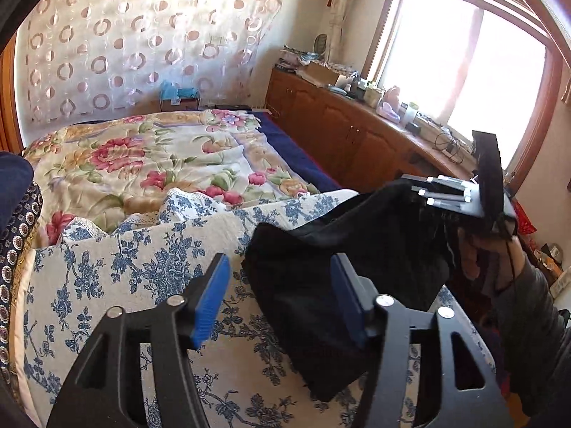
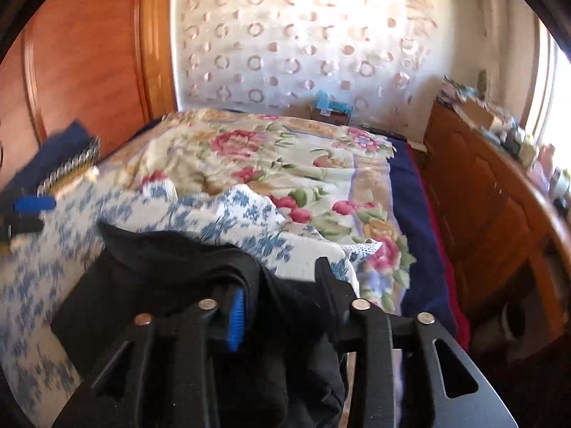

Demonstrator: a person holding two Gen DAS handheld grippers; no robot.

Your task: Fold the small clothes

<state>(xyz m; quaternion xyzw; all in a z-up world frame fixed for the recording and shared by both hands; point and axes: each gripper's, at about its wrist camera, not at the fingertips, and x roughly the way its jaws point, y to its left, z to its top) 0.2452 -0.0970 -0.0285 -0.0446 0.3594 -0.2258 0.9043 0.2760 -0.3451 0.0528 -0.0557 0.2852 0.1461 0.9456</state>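
Your left gripper (image 1: 280,296) is hanging open and empty, lower centre, while your right gripper (image 2: 282,306) is pinching the folded black cloth garment (image 1: 339,285) lying on the blue-flowered white bedcover (image 1: 142,267).

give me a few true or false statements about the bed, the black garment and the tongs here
1. The black garment lies on a blue-flowered cloth. True.
2. The left tongs are clamped on the garment. False: they stand open, nothing between the pads.
3. Black fabric sits between the right tongs. True.
4. The quilt is plain white. False: it has red and pink flowers.
5. A wooden cabinet stands under the window. True.
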